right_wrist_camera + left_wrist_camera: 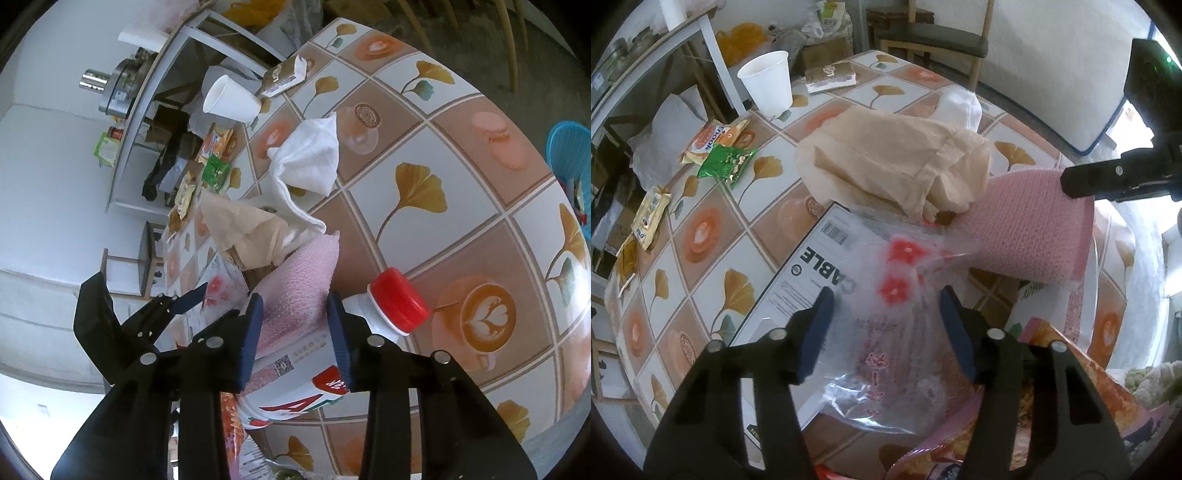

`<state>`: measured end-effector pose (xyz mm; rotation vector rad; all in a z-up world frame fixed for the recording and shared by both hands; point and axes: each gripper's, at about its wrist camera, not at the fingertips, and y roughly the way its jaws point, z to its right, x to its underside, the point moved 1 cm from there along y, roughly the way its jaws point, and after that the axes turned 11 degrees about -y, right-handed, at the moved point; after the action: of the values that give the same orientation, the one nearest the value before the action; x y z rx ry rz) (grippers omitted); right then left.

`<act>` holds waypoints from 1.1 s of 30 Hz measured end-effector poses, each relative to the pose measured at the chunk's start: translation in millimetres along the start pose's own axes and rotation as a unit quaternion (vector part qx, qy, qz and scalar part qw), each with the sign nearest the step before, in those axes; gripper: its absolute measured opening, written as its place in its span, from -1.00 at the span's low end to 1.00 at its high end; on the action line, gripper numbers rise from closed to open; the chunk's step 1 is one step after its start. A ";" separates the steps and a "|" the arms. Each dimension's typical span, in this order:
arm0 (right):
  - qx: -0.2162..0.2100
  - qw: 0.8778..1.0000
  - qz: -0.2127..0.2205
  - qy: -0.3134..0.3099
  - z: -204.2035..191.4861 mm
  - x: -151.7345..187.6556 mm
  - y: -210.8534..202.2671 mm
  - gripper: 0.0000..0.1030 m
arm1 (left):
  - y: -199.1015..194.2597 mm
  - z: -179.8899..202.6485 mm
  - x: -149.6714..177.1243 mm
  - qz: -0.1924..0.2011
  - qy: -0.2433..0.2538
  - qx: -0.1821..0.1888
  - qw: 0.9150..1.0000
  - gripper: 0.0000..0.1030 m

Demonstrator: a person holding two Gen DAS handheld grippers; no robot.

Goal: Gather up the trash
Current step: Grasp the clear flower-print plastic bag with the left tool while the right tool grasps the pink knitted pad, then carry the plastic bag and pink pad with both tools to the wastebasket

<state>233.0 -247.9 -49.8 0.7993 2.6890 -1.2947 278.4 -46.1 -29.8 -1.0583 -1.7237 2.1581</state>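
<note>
In the left wrist view my left gripper point(888, 328) points down at a crumpled clear plastic bag point(897, 295) printed with red flowers, and both blue pads press on its sides. The bag lies on a white box point(809, 273) labelled CABLE. My right gripper point(295, 332) is shut on a roll of pink bubble wrap point(299, 288), which fills the gap between its pads. One of the right gripper's fingers point(1082, 181) shows at the wrap's top edge. A white bottle point(295, 384) with a red cap point(399, 299) lies just under the right gripper.
On the tiled tablecloth point(461, 206) lie a brown paper bag point(897, 162), a white cloth point(306, 162), a paper cup point(768, 83), a small book point(831, 75) and snack wrappers point(720, 147) near the left edge. A blue basket point(570, 155) stands off the right side.
</note>
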 end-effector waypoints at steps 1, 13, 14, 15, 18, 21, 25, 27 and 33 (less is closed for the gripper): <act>-0.005 1.000 0.001 0.004 0.9 0.3 -0.1 -0.36 | -0.7 -0.4 -0.2 0.002 -0.001 0.000 1.000 -0.01; -0.041 0.999 0.013 0.033 8.6 2.6 -8.2 -0.47 | -16.6 -4.4 -1.5 0.026 -0.006 0.010 1.000 -0.38; -0.043 0.998 0.015 0.033 8.1 2.2 -10.0 -0.48 | -19.2 -4.5 -1.6 0.030 -0.006 0.011 0.999 -0.40; -0.045 0.998 0.017 0.033 7.7 2.2 -11.7 -0.48 | -21.9 -4.8 -1.6 0.033 -0.007 0.013 0.999 -0.42; -0.048 0.998 0.024 0.034 7.8 2.0 -17.7 -0.49 | -28.3 -5.3 -1.4 0.041 -0.008 0.013 0.999 -0.47; -0.053 0.998 0.033 0.032 7.1 2.3 -24.3 -0.50 | -35.9 -6.5 -1.5 0.051 -0.012 0.015 0.999 -0.51; -0.059 0.997 0.043 0.029 5.8 2.3 -32.1 -0.50 | -49.9 -8.2 -1.1 0.067 -0.021 0.022 0.997 -0.52; -0.062 0.997 0.048 0.028 5.6 2.1 -36.1 -0.50 | -56.4 -9.2 -1.1 0.075 -0.025 0.026 0.997 -0.52; -0.074 0.995 0.062 0.027 5.6 1.4 -46.4 -0.50 | -79.0 -8.8 -1.4 0.099 -0.039 0.042 0.993 -0.52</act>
<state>209.0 -275.4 -20.6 0.9784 2.6875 -1.0480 262.8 -15.5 41.9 -1.1839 -1.6033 2.3984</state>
